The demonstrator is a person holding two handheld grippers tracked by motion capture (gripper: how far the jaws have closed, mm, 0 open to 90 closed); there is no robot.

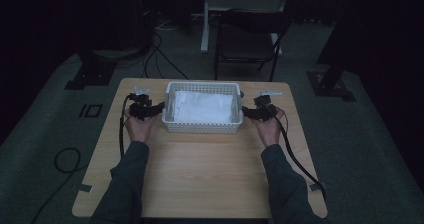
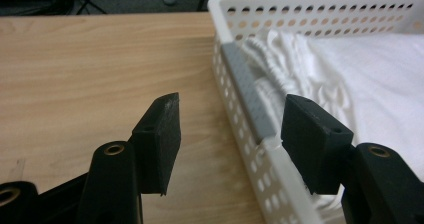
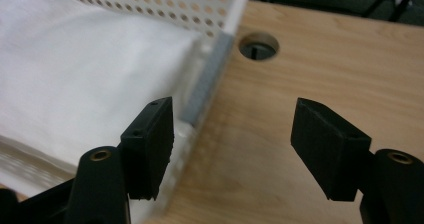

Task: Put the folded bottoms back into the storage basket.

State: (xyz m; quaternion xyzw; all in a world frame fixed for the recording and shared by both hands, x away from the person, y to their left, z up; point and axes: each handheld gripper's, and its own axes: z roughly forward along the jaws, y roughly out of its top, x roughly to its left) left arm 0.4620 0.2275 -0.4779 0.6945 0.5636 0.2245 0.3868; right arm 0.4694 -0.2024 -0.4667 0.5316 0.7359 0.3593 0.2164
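A white perforated basket [image 1: 200,126] stands at the middle back of the wooden table [image 1: 200,174], with folded white cloth [image 1: 205,106] inside it. My left gripper [image 1: 160,109] is at the basket's left end and my right gripper [image 1: 246,113] at its right end. In the left gripper view the left gripper [image 2: 232,134] is open, and its jaws straddle the basket wall [image 2: 310,14] and its grey rim strip [image 2: 247,91] without touching. In the right gripper view the right gripper [image 3: 235,144] is open, one jaw over the cloth [image 3: 75,74] and the other over the table, the basket rim [image 3: 200,9] just beside the inner jaw.
A round hole [image 3: 258,45] in the tabletop lies just past the basket's right end. A dark chair [image 1: 247,39] stands behind the table, and cables [image 1: 160,59] trail over the grey floor. Bare wood stretches between the basket and the table's near edge.
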